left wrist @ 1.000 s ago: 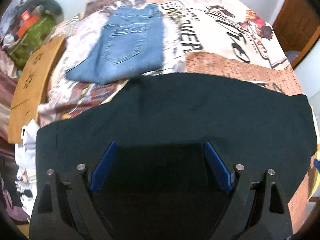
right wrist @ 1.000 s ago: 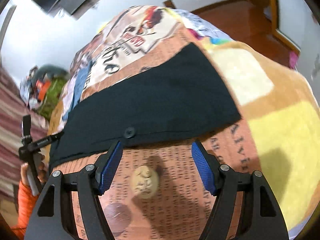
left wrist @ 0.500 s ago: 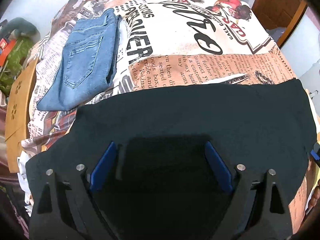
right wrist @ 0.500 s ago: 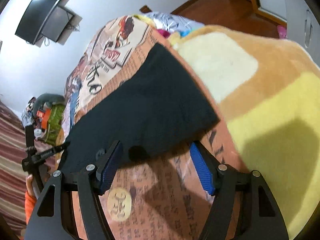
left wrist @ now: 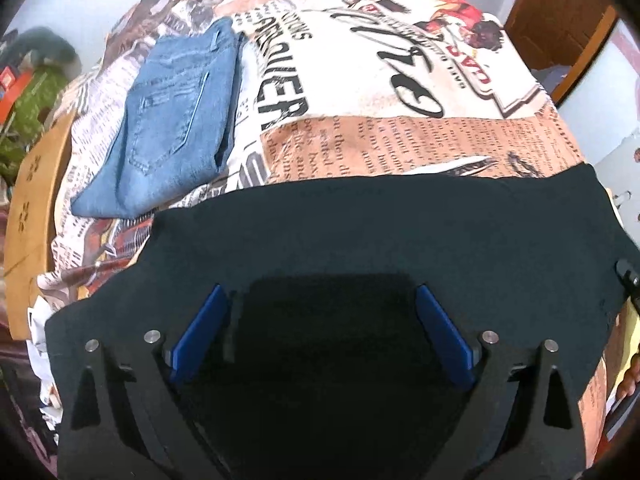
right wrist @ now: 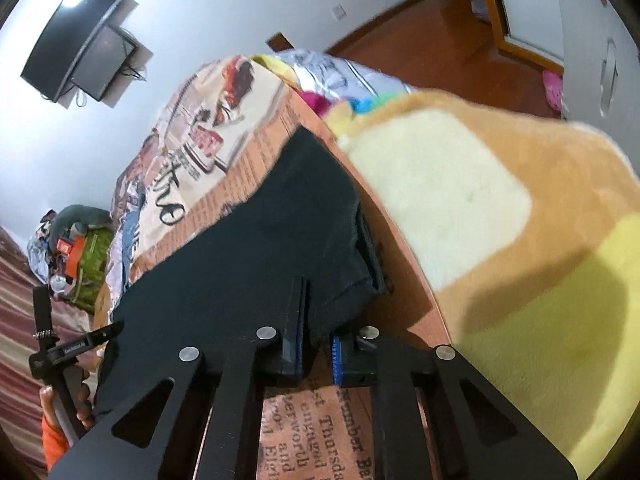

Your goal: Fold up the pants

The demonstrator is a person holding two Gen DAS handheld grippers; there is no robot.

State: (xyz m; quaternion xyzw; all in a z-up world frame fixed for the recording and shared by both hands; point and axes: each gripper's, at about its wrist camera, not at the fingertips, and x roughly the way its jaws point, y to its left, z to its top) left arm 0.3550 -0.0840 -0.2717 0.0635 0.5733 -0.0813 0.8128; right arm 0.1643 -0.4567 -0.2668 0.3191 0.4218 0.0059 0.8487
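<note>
A home bedroom: printed bedspread [left wrist: 400, 80], wall television [right wrist: 76, 36], wooden door [left wrist: 560, 16]

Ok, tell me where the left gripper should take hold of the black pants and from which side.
Grip the near long edge of the black pants, at the end away from the right gripper, which is already shut on its corner. The pants lie flat across the bedspread, so the open left gripper probably does best coming down steeply from above and pinching that edge.
</note>
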